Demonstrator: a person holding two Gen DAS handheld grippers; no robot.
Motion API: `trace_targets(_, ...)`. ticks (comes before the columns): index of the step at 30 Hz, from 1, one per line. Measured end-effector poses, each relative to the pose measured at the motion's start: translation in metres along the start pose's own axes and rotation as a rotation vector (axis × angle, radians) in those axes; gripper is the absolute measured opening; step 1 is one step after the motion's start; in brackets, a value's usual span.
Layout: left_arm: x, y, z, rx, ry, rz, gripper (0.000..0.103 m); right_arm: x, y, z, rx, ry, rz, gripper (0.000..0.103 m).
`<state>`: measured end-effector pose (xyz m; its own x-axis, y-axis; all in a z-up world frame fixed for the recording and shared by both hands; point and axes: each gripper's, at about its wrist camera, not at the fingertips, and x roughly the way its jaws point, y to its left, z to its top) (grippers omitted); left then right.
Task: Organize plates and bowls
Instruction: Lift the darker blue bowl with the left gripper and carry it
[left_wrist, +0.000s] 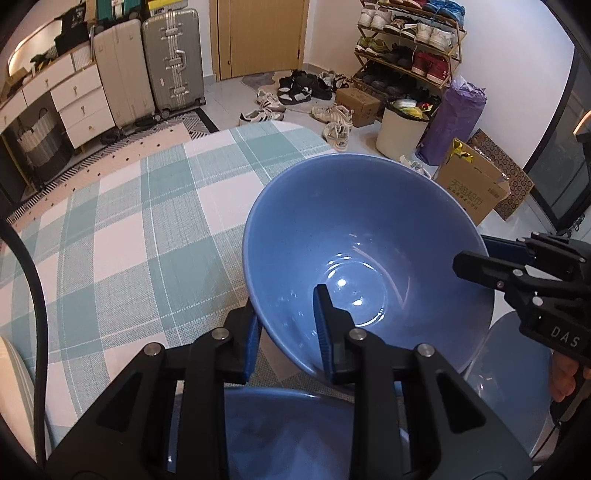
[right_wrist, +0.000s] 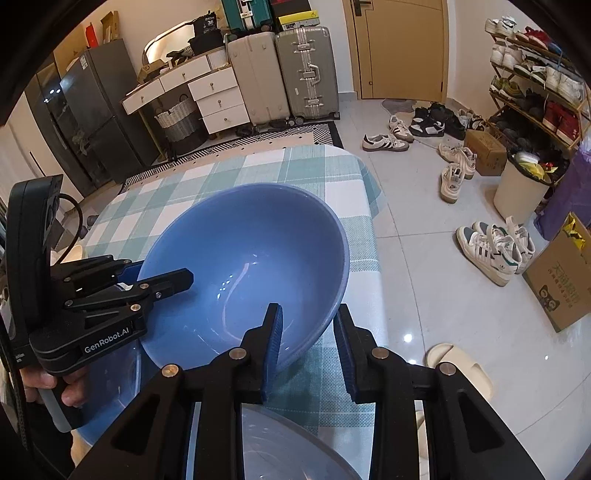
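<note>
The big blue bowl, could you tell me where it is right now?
The big blue bowl is tilted above the checked tablecloth, its rim gripped on opposite sides by both grippers' jaws.

Pale glossy floor tiles (right_wrist: 424, 295) fill the right of the frame, strewn with sneakers (right_wrist: 491, 251). At top centre a wooden door (right_wrist: 402, 48); left of it two upright suitcases (right_wrist: 284, 74) and a white drawer unit (right_wrist: 218, 99). A shoe rack (right_wrist: 535, 92) stands upper right.

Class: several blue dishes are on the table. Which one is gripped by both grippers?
The large blue bowl, tilted, with the left gripper and right gripper clamped on opposite rims. The other blue dishes lie untouched below.
</note>
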<state>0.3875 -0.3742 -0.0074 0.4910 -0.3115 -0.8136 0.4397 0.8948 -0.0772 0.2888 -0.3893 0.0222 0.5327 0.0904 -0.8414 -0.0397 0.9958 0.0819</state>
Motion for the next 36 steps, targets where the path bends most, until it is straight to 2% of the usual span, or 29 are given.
trace_targets(15,-0.037,-0.005,0.003,-0.012,-0.091,0.005,0.023,-0.027,0.007,0.002,-0.029,-0.098,-0.012,0.030)
trace_targets(36,-0.129,-0.006,-0.003,-0.042,-0.237,0.018,0.023,-0.083,0.041,0.001,-0.066,-0.220,-0.007,0.030)
